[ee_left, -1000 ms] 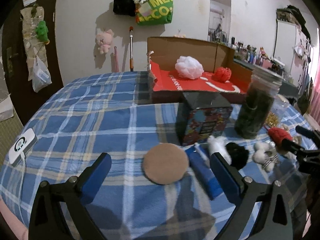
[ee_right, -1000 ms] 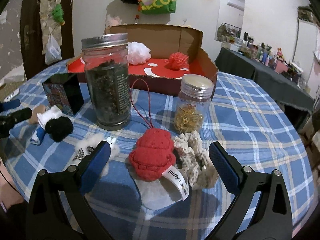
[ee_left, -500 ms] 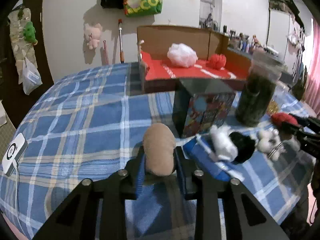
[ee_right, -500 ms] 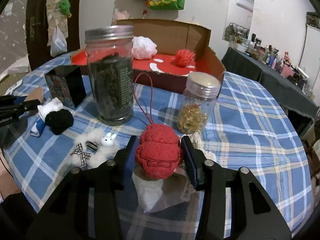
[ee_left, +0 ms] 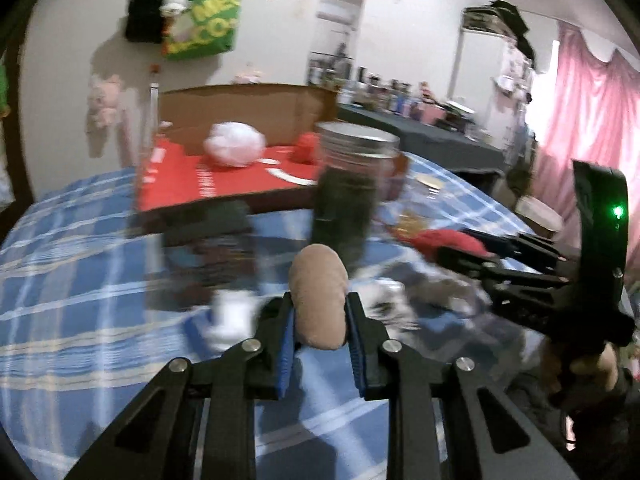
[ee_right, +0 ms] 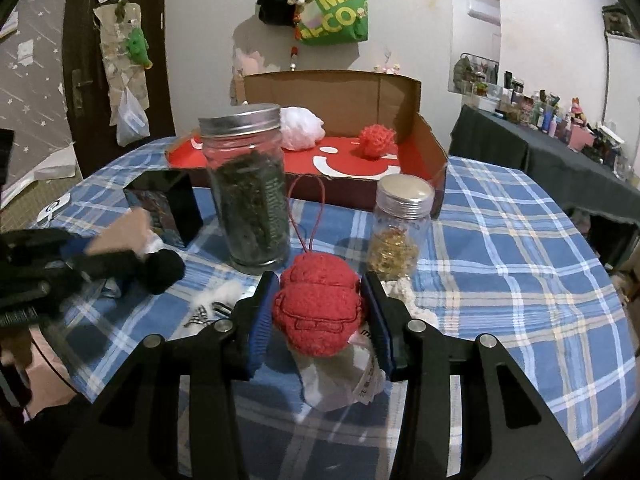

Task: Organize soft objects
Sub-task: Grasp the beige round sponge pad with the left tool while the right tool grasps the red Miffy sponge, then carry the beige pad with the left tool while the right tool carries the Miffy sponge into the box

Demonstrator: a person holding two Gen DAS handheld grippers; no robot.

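My left gripper (ee_left: pixel 318 316) is shut on a tan round puff (ee_left: pixel 319 296), squeezed upright between the blue pads and held above the blue plaid table. My right gripper (ee_right: pixel 318 308) is shut on a red knitted plush (ee_right: pixel 318 306) with a red cord loop and a white tag, also lifted. The open cardboard box (ee_right: pixel 430 152) with a red floor stands at the back, holding a white pouf (ee_right: pixel 302 128) and a red pompom (ee_right: pixel 376 141). The left gripper and its puff show blurred at the left of the right wrist view (ee_right: pixel 120 230).
A tall jar of dark leaves (ee_right: pixel 248 188) and a small jar of gold bits (ee_right: pixel 400 228) stand between me and the box. A dark printed box (ee_right: pixel 166 204), a black pompom (ee_right: pixel 162 270), white fluffy toys (ee_right: pixel 218 294) and a cream crochet piece (ee_right: pixel 404 292) lie nearby.
Both grippers closed on their objects: left on the tan puff, right on the red plush. Both have since lifted them; the left swings right, blurring its view.
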